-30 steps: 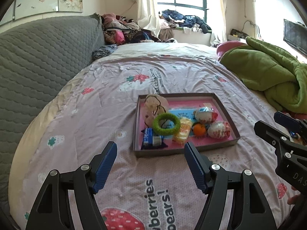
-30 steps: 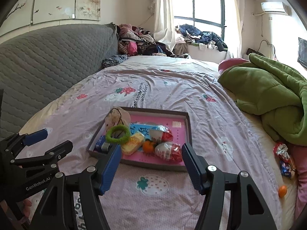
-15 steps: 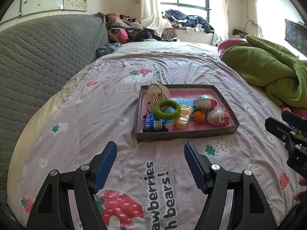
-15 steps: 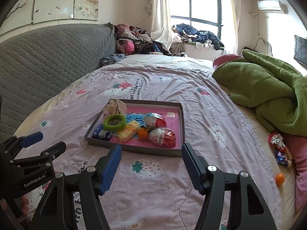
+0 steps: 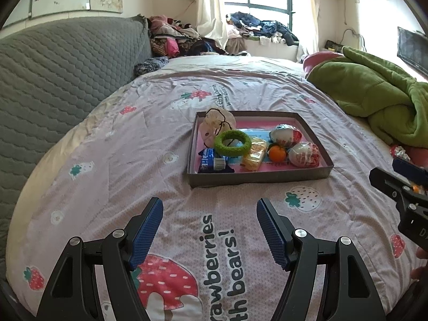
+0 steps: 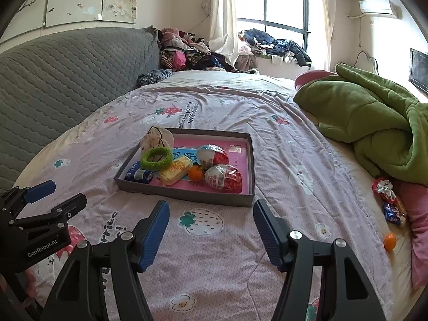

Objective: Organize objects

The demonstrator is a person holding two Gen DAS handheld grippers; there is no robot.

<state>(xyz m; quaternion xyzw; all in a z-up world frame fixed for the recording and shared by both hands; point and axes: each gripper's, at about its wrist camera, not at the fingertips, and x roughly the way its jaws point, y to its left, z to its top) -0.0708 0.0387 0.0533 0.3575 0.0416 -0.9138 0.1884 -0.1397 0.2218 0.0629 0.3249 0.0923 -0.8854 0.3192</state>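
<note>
The bed (image 5: 133, 144) has slid away from me since a second ago: both my grippers have pulled back from the tray (image 5: 256, 178), which now sits smaller and higher in both wrist views, so I judge that I am stepping off from the filled tray to look for what is not yet put away. My left gripper (image 5: 210, 230) has its jaws apart with nothing between them; the tray lies well ahead at about one o'clock. My right gripper (image 6: 211, 230) is also spread and empty, with the tray just beyond its tips at twelve o'clock. Well off at three o'clock, against the green blanket (image 6: 374, 123), lie loose snack wrappers (image 6: 389, 200) and below them a small orange (image 6: 389, 241), probably my next targets.
</note>
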